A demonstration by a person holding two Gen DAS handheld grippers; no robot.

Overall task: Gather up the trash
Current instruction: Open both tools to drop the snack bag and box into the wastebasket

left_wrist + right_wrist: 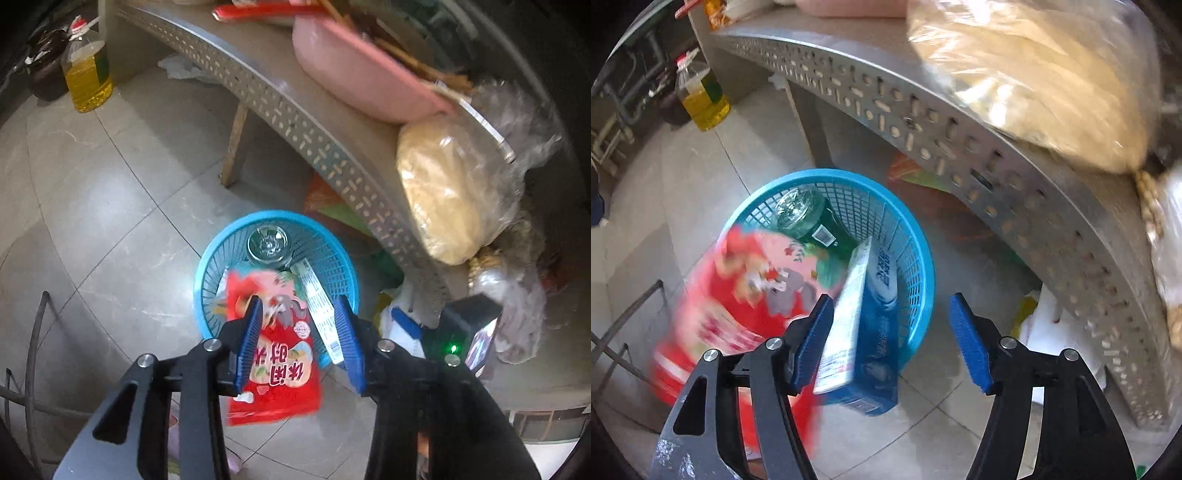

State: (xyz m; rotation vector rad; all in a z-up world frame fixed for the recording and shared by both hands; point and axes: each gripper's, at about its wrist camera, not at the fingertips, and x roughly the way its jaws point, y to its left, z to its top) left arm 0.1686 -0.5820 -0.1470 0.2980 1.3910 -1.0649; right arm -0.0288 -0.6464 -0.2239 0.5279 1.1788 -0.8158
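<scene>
- Left wrist view: red snack bag (pixel 275 354) hangs between the fingers of the left gripper (pixel 299 325), blurred, its upper end over the rim of the blue mesh wastebasket (pixel 207 269). Fingers spread; the pads do not appear to press on it, so I read it as released.
- Right wrist view: blue-and-white toothpaste box (pixel 864 332) stands tilted at the basket's near edge, between the fingers of the right gripper (pixel 888 336). It lies close against one finger, clear of the other; spread, no pinch.
- Already in the basket: a clear glass jar (pixel 266 243) and something green beneath it.
- Basket sits on the tiled floor (pixel 110 221), just beside the perforated metal table (pixel 295 129).
- Step in hand, judged: drop both items in. Both overhang the near rim, so either could tip out onto the tiles.
- To do it well: keep both grippers centred above the opening, fingers wide, and withdraw straight upward without dragging the packaging.
</scene>
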